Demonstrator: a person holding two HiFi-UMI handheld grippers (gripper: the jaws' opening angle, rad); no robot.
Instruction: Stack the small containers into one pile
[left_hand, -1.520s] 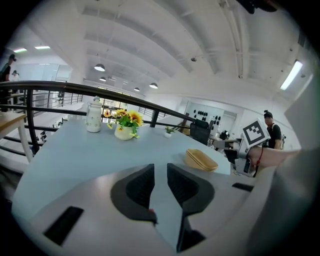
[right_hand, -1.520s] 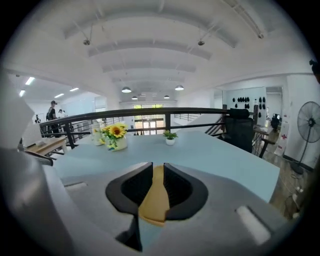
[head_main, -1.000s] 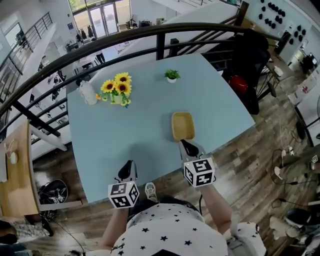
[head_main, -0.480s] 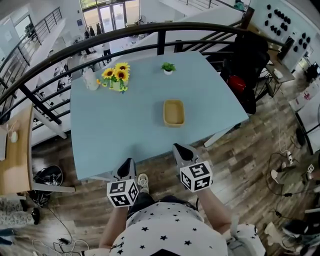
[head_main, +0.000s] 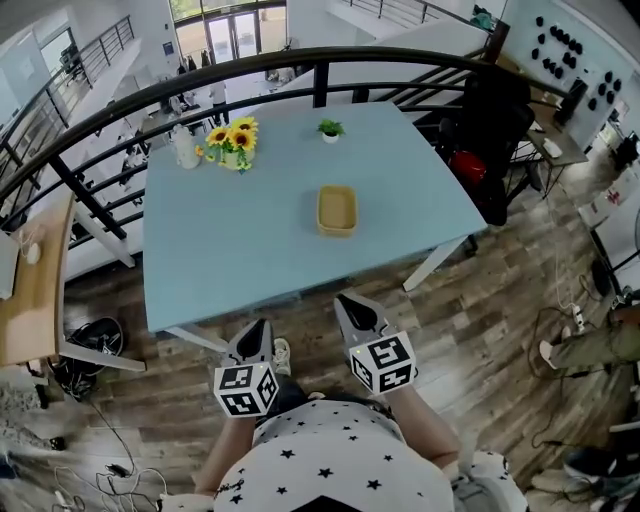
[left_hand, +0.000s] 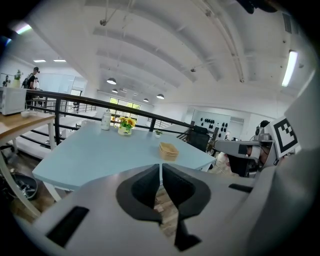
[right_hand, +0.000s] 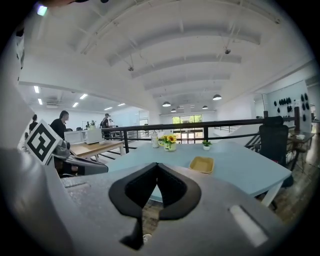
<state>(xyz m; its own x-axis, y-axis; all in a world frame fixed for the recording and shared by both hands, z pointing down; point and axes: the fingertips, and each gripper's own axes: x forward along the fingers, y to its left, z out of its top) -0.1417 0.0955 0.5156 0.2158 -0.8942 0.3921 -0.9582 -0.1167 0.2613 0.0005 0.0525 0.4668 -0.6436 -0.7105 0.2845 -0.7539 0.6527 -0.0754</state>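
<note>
A stack of shallow yellow containers (head_main: 337, 210) sits near the middle of the light-blue table (head_main: 220, 250). The same stack (left_hand: 169, 150) shows far ahead in the left gripper view, and again (right_hand: 202, 164) in the right gripper view. Both grippers hang off the table's near edge, over the wooden floor, well short of the stack. My left gripper (head_main: 256, 333) has just been closing; its jaws (left_hand: 160, 168) meet with nothing between them. My right gripper (head_main: 349, 306) is shut and empty, its tips (right_hand: 157, 167) touching.
At the table's far edge stand a sunflower vase (head_main: 232, 140), a white bottle (head_main: 184, 150) and a small potted plant (head_main: 330, 130). A black railing (head_main: 320, 68) runs behind the table. A dark chair (head_main: 500, 110) stands at the right, a wooden desk (head_main: 30, 300) at the left.
Both grippers have drawn back from the table's near edge toward the person. The table and the stack now lie farther off in the head view.
</note>
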